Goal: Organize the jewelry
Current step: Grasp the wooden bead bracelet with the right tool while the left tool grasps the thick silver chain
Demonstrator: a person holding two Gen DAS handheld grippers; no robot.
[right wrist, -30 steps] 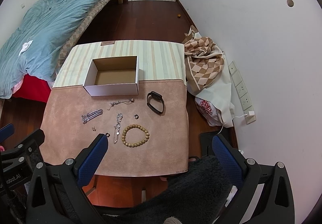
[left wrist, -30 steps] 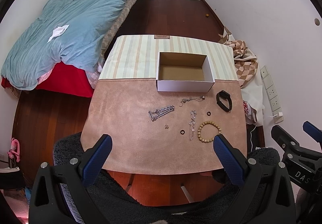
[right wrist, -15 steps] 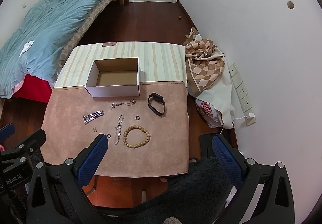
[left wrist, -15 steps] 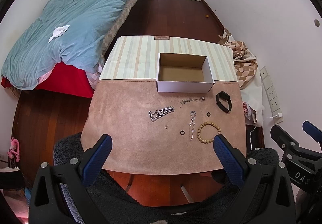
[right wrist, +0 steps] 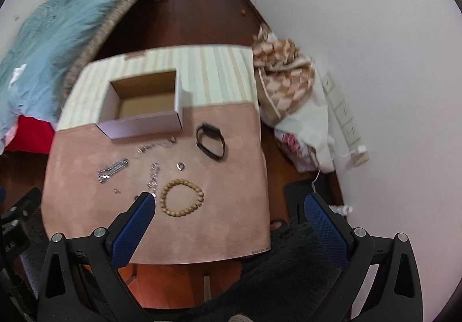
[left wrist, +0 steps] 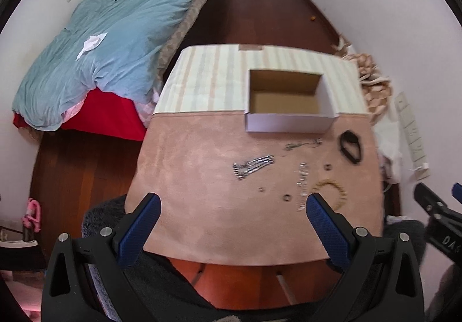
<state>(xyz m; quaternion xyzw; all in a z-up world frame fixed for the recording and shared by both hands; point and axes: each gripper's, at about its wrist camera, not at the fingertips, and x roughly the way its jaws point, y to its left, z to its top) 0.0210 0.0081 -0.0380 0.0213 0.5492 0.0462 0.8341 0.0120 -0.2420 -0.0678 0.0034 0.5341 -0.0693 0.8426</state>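
An open white cardboard box [left wrist: 288, 122] [right wrist: 138, 125] stands mid-table, empty. In front of it on the pink mat lie a wooden bead bracelet [right wrist: 182, 197] [left wrist: 332, 192], a black band [right wrist: 210, 141] [left wrist: 350, 147], a silver link chain [left wrist: 252, 166] [right wrist: 112, 170], two thin silver chains [right wrist: 153, 174] [left wrist: 303, 144], small rings [right wrist: 180, 166] and tiny earrings [left wrist: 261, 189]. My left gripper [left wrist: 231, 206] and right gripper [right wrist: 228, 206] are both open and empty, held high above the table's near edge.
The table [left wrist: 202, 82] has a striped cloth at the back. A bed with a blue duvet [left wrist: 115, 33] is at the left. A checkered cloth pile [right wrist: 286, 76] and wall sockets [right wrist: 343, 116] are at the right. A dark fuzzy seat [right wrist: 288, 264] is below.
Both grippers have moved forward and down toward the table, so the jewelry appears larger. The right view has tilted and swung a little. Nothing on the table moved.
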